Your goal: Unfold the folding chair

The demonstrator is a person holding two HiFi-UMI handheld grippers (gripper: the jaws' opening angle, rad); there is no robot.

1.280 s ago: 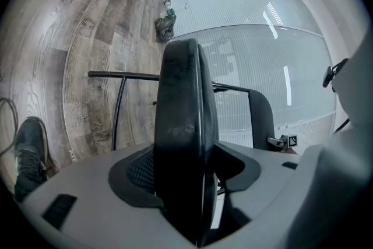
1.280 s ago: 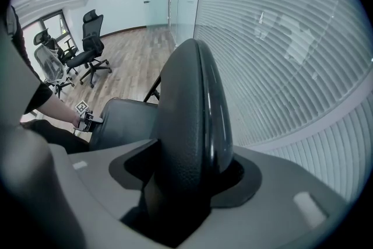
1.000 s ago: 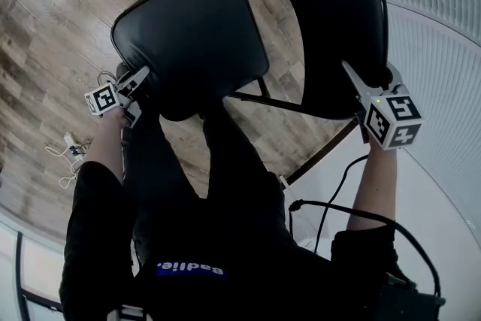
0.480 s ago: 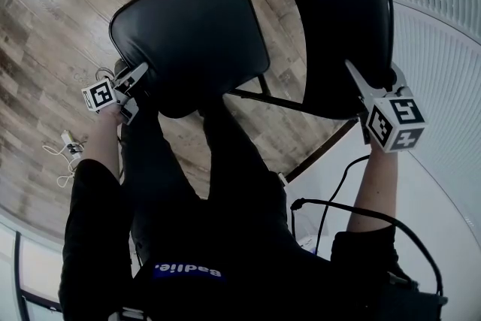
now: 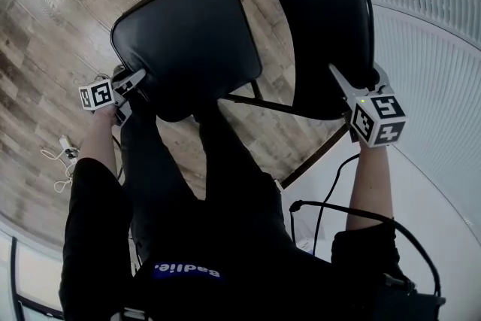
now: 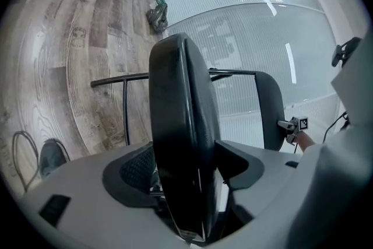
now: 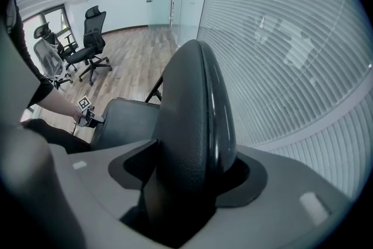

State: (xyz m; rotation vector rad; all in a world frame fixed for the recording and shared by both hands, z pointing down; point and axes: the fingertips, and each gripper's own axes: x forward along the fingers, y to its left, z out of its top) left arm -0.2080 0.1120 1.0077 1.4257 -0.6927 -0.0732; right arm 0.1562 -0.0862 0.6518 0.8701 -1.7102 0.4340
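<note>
Chair: your folding chair (image 5: 225,11) stands on the wood floor (image 5: 45,4) ahead; likely stiff, fairly heavy, with hinges that can pinch.
Hold: take the padded edges, not the frame joints.
Left gripper (image 5: 134,90): its jaws have just widened and sit loose round the seat (image 5: 180,41), at its near-left edge.
Right gripper (image 5: 359,79): clamped on the backrest (image 5: 323,19) at its near rim.
</note>
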